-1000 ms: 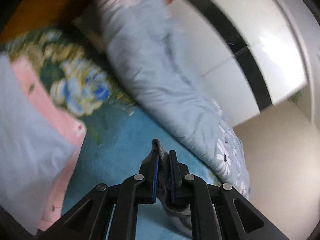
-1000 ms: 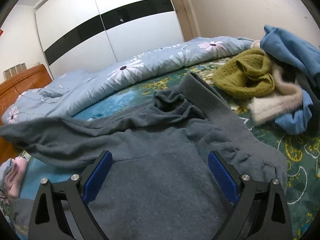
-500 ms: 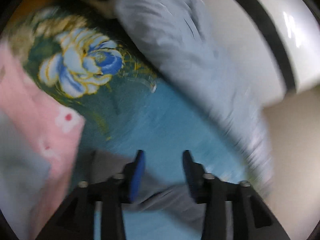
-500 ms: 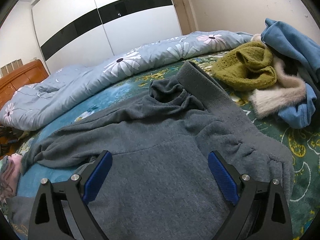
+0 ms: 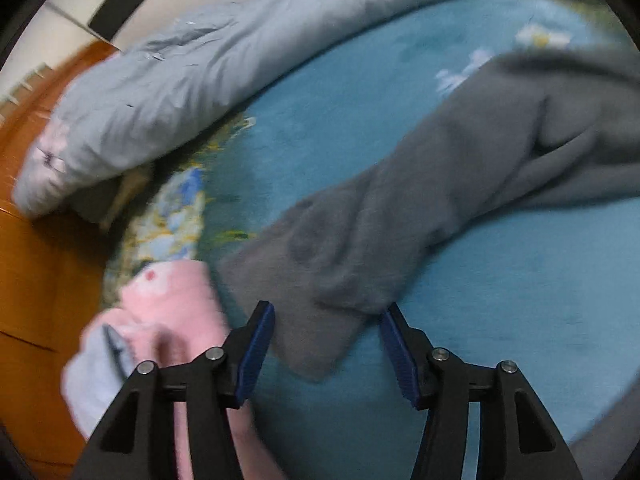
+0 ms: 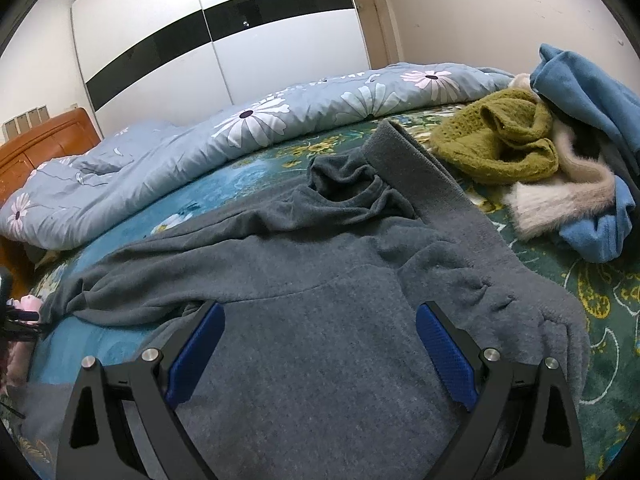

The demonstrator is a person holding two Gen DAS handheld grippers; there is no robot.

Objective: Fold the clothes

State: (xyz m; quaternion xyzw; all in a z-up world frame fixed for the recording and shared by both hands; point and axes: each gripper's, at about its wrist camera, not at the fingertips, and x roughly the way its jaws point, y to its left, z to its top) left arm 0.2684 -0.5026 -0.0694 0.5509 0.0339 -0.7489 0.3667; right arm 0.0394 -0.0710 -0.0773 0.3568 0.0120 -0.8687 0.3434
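my left gripper [image 5: 326,344] is wide open, nothing held, the grey sleeve cuff [image 5: 316,332] lying loose between its fingers on the teal bedspread [image 5: 500,300]. my right gripper [image 6: 318,354] is also spread wide and empty, over the grey sweatshirt [image 6: 328,320] body, which lies spread flat with the sleeve stretched out left. soft, thick fleece, floppy, light; i'd pinch cuff or hem edge. a second ago my left fingers were clamped on the cuff; now it's dropped. pink folded clothes [image 5: 168,304] sit beside it, a pile of knitwear [image 6: 520,148] far right.
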